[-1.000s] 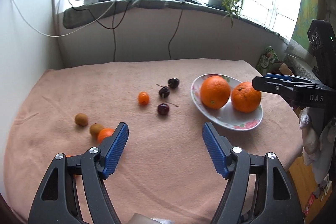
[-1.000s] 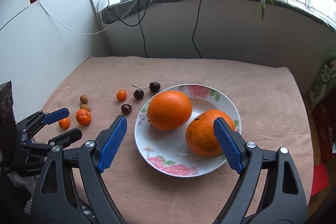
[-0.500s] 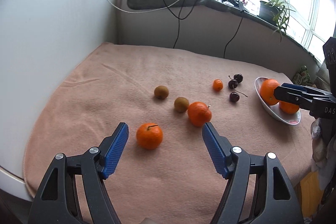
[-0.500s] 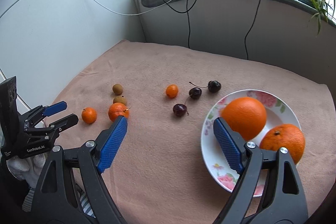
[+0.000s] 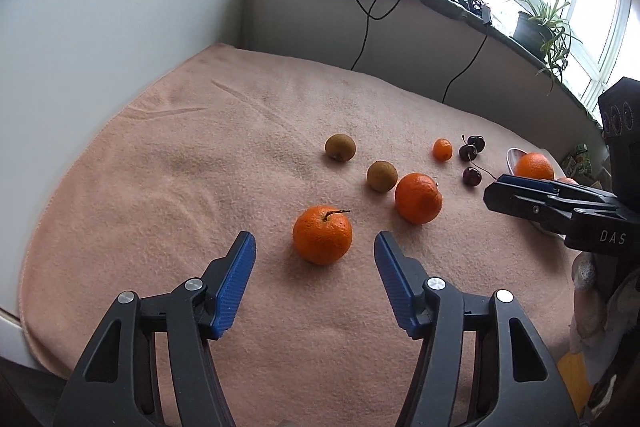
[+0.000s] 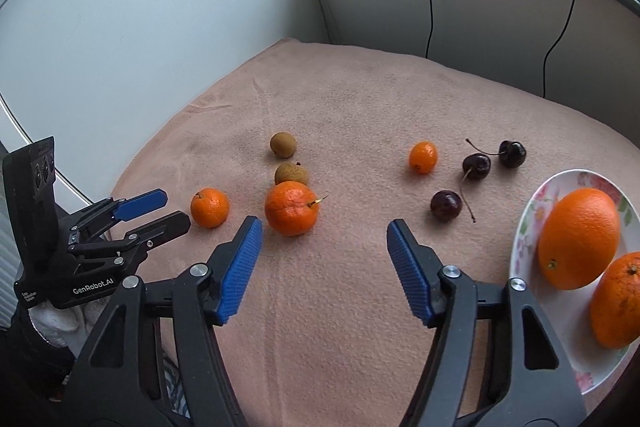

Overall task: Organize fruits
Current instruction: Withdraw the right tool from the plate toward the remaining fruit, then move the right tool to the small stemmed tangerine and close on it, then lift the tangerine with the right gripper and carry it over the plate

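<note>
Fruits lie scattered on the pink blanket (image 5: 168, 187). My left tongs (image 5: 316, 251) gape wide before a small orange (image 5: 322, 234). My right tongs (image 6: 324, 237) hover wide, empty.

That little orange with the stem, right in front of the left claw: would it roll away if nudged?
Probably: the stemmed mandarin is round and sits free on the cloth. The fuzzy cloth may slow it. Its skin looks dimpled, so the ridged pads should grip.
</note>
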Tool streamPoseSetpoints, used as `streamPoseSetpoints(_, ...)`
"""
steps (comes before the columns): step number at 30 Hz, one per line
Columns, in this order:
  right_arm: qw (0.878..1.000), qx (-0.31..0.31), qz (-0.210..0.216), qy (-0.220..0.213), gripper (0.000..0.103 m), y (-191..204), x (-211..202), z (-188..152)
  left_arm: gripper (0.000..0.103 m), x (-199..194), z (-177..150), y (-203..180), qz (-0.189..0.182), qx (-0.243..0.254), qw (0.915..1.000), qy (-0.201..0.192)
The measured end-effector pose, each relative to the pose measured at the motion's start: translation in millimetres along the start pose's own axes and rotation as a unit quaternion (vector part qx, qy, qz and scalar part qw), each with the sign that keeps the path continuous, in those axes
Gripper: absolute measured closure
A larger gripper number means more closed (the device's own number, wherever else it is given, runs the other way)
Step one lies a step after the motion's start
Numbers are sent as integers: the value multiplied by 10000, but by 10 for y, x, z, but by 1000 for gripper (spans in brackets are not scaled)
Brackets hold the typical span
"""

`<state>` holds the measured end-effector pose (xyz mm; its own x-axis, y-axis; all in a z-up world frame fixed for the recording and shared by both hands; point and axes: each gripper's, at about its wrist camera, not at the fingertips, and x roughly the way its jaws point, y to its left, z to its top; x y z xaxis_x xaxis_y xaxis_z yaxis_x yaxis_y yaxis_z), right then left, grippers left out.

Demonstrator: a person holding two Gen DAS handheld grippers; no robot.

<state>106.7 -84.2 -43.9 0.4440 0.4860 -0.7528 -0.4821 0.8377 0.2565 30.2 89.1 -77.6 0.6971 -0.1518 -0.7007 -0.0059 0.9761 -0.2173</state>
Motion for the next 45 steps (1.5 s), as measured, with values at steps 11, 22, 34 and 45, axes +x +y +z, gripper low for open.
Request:
streamPoseSetpoints(11, 9993, 32, 194, 316, 41, 105, 401, 63, 52, 109, 16, 15, -142, -59, 9998, 104)
streamPoseSetpoints(22, 9981, 246, 330, 450, 44, 58, 586, 106, 59, 223, 32, 60, -253, -159, 9993, 217)
streamPoseSetpoints(34, 9971, 330, 459, 508, 60, 49, 718, 130, 67, 263, 34, 63, -322, -215, 9990, 205)
streamPoseSetpoints(45, 9984, 226, 363, 368, 61, 86, 584, 108, 68, 239, 50, 61, -351, -283, 9989, 142)
